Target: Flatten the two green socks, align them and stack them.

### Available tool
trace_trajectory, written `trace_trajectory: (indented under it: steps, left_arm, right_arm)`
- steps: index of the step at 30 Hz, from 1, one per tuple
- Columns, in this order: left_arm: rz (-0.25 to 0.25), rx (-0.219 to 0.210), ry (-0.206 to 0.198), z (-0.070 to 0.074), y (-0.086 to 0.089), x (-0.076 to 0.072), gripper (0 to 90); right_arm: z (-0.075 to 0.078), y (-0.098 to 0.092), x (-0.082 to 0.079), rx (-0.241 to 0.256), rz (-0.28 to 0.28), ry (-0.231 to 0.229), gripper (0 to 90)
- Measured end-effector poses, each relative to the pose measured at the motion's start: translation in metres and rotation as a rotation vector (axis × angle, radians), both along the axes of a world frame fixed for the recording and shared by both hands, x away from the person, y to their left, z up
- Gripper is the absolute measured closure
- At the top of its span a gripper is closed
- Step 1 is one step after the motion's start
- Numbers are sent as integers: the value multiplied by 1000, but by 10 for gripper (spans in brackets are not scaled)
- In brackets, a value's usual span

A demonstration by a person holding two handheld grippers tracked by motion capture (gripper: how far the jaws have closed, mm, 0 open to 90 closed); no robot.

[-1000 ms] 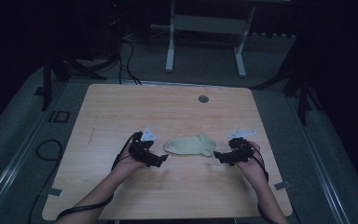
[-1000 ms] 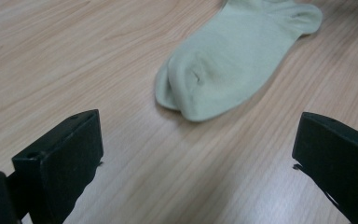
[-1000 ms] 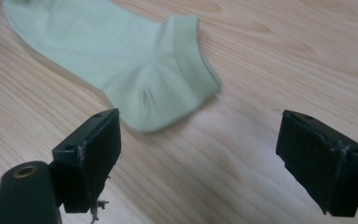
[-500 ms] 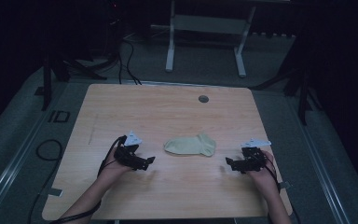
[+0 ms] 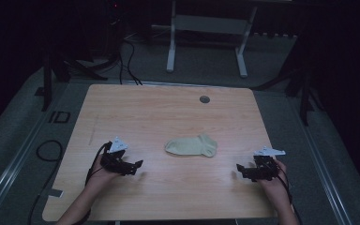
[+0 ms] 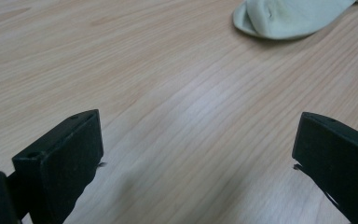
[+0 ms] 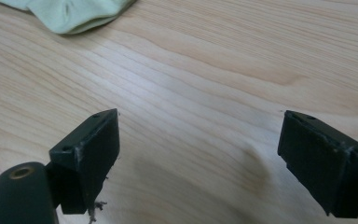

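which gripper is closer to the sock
The left gripper is closer to the sock. The right gripper sits farther out, near the table's right edge. Both are open, neither touching the sock.

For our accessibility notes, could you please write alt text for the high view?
A pale green sock lies flat near the middle of a light wooden table, touched by nothing. The person's left gripper and right gripper rest apart from it on either side, near the table's front edge, jaws pointing inward toward the sock.
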State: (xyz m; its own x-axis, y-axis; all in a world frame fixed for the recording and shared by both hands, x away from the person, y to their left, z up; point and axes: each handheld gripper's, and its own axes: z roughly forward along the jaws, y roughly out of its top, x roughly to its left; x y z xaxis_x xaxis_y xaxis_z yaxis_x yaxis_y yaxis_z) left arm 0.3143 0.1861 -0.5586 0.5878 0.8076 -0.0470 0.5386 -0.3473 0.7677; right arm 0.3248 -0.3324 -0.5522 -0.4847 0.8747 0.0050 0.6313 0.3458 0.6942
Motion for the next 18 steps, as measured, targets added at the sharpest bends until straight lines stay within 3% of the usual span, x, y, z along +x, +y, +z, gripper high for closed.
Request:
trace_trajectory:
  steps: [18]
  left_arm:
    - [79,-39,-1,-10,41,-30,18]
  right_arm:
    - [-4,-22,-19,22,-63,-12,129]
